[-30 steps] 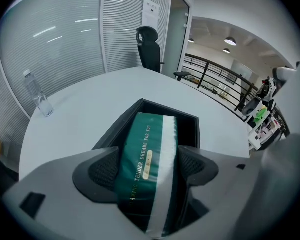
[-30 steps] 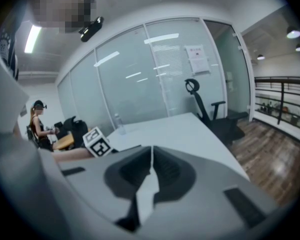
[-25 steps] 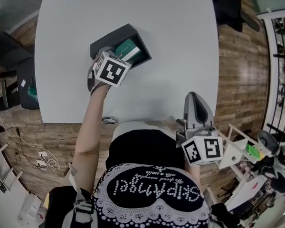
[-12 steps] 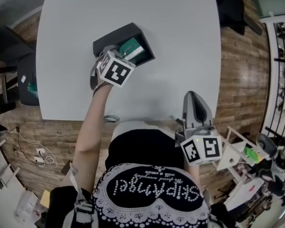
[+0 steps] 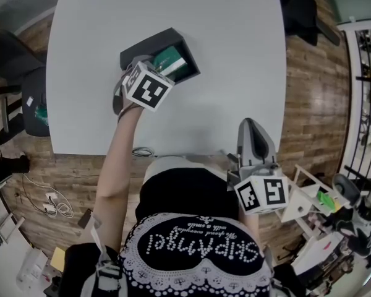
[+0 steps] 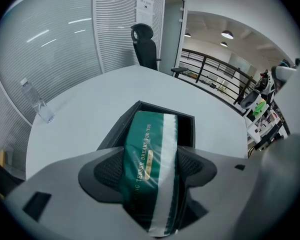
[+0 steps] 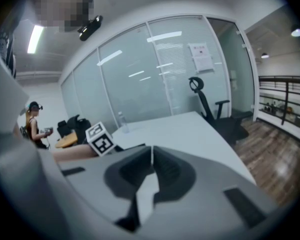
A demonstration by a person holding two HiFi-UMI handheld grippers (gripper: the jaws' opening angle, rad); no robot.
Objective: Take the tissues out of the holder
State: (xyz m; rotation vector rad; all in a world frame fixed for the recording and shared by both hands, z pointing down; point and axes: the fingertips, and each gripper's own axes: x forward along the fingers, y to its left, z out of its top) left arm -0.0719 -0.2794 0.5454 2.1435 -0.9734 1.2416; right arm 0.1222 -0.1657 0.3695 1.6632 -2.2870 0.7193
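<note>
Tissues (image 5: 169, 60) lie in the holder (image 5: 145, 47); the left gripper (image 6: 152, 168), at its 7 o'clock, has just been closing and grips them; the right gripper (image 7: 151, 160) is closed, empty.

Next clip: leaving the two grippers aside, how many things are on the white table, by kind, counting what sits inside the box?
tissue pack: 1
black holder: 1
clear bottle: 1
Total: 3

L claw (image 5: 152, 73) at black holder (image 5: 149, 42) w/ green tissue pack (image 5: 171, 60), on white table (image 5: 222, 54); R claw (image 5: 251, 125) at table's near edge.
</note>
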